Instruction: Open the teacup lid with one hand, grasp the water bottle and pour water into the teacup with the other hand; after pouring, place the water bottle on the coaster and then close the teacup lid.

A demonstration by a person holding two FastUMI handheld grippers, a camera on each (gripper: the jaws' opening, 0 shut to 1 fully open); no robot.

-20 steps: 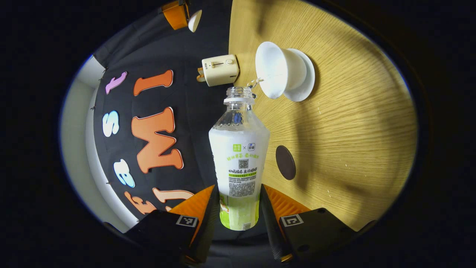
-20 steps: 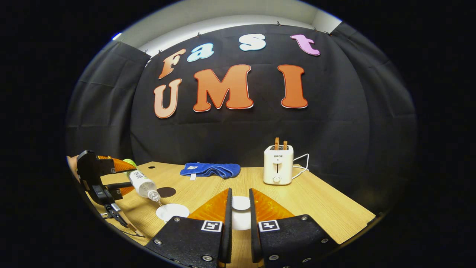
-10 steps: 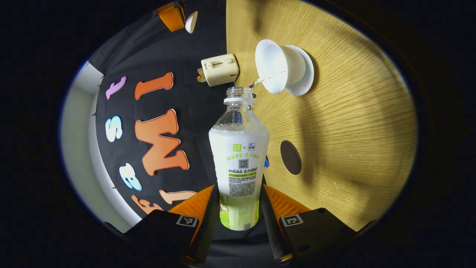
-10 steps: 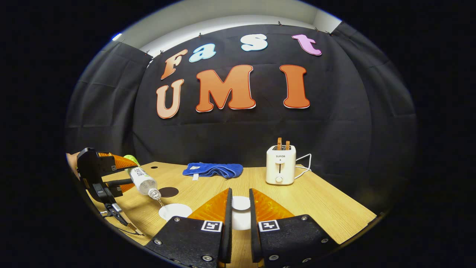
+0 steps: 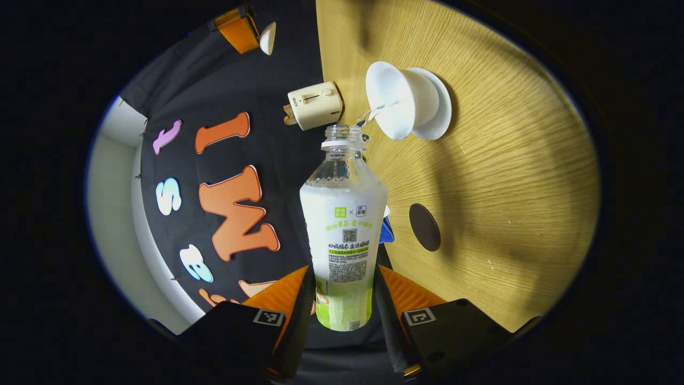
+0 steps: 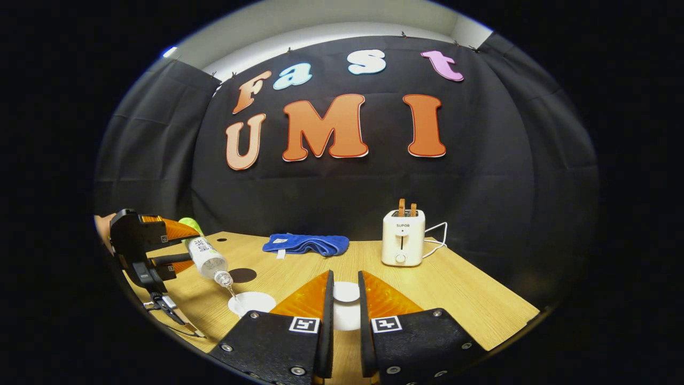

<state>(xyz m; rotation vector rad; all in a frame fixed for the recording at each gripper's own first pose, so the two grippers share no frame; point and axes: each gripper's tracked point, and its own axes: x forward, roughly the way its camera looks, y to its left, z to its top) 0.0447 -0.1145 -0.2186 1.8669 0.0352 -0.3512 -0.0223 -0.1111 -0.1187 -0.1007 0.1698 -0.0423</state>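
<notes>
My left gripper [image 5: 343, 274] is shut on the clear water bottle [image 5: 344, 214], which has a white and green label and no cap. The bottle is tipped over, and a thin stream of water runs from its mouth into the white teacup [image 5: 398, 101] on its saucer [image 5: 439, 107]. The right gripper view has the same bottle [image 6: 207, 260] slanting down over the teacup [image 6: 251, 302]. My right gripper [image 6: 346, 279] is shut on the white teacup lid [image 6: 346, 293], held up off the table. The dark round coaster [image 5: 425, 227] lies bare beside the cup.
On the wooden table [image 6: 459, 299], a cream toaster [image 6: 402, 244] with toast in it stands at the back, its cord trailing right. A blue cloth [image 6: 304, 244] lies at the back middle. Black cloth walls the booth behind the table.
The left gripper has turned a little, tipping the bottle slightly more while water keeps running into the cup. The right gripper with the lid has barely moved.
</notes>
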